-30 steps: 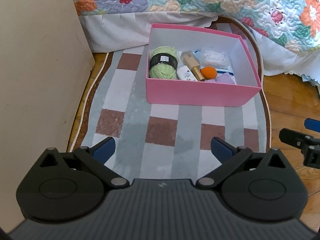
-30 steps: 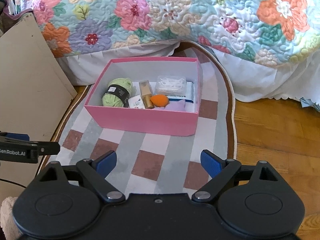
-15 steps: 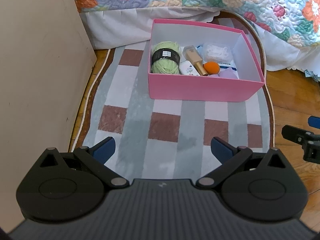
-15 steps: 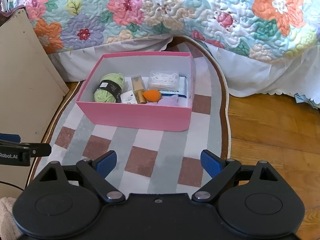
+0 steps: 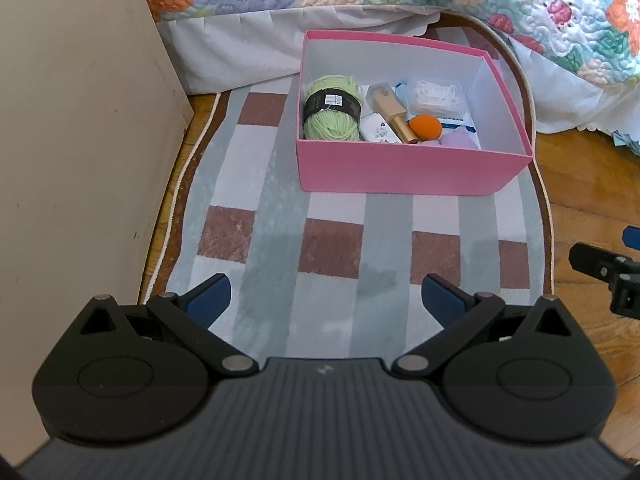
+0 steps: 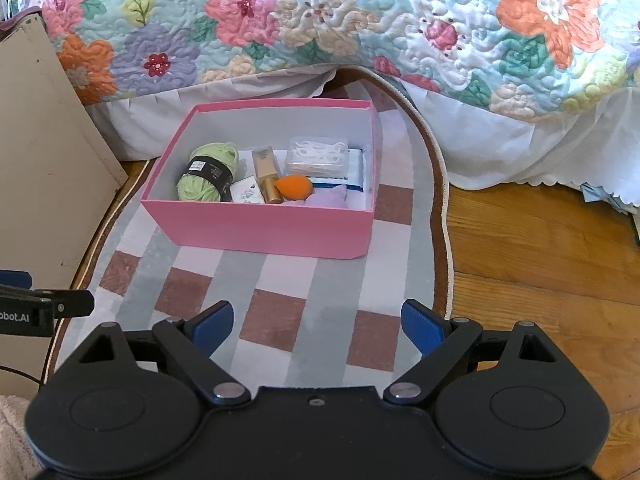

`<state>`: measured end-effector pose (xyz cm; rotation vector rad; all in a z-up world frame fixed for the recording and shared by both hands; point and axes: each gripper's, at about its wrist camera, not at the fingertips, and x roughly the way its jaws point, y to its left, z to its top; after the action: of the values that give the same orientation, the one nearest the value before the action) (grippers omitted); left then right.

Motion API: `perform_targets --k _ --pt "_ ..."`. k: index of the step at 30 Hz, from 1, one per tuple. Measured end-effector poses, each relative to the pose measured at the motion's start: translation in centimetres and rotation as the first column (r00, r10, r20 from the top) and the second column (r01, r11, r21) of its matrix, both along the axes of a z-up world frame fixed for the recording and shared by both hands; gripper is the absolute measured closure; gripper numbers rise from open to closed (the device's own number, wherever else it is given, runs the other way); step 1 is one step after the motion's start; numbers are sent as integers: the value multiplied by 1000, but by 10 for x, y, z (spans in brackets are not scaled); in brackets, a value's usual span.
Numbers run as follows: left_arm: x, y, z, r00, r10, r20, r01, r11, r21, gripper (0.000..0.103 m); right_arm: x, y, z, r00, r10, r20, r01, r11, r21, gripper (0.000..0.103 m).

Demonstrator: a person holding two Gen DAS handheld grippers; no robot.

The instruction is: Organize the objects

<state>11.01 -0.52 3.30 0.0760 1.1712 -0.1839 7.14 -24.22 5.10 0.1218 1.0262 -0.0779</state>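
Observation:
A pink box (image 5: 404, 168) (image 6: 264, 228) stands on a checked rug, well ahead of both grippers. Inside lie a green yarn ball (image 5: 330, 108) (image 6: 206, 172), a gold bottle (image 5: 394, 114) (image 6: 268, 176), an orange sponge (image 5: 425, 127) (image 6: 294, 187), a clear plastic case (image 5: 436, 96) (image 6: 318, 156), a small white carton (image 6: 246, 192) and a lilac cloth (image 6: 330, 199). My left gripper (image 5: 326, 300) is open over the rug with nothing between its blue pads. My right gripper (image 6: 316, 320) is open too, also empty. Each gripper shows at the edge of the other's view.
The rug (image 5: 332, 248) lies on a wooden floor (image 6: 540, 256). A beige cabinet side (image 5: 72, 140) rises at the left. A bed with a flowered quilt (image 6: 360, 20) and white skirt stands behind the box.
Both views have drifted slightly, so the box sits a little differently in each picture. Both grippers stay open and empty, and the things in the box have not moved.

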Motion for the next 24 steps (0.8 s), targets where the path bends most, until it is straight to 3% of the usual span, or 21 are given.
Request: perform_targets --k 24 --pt "4 -2 -6 999 -23 -27 24 999 36 0 -1 0 -2 1000 2 -6 -2 1000 -19 10"
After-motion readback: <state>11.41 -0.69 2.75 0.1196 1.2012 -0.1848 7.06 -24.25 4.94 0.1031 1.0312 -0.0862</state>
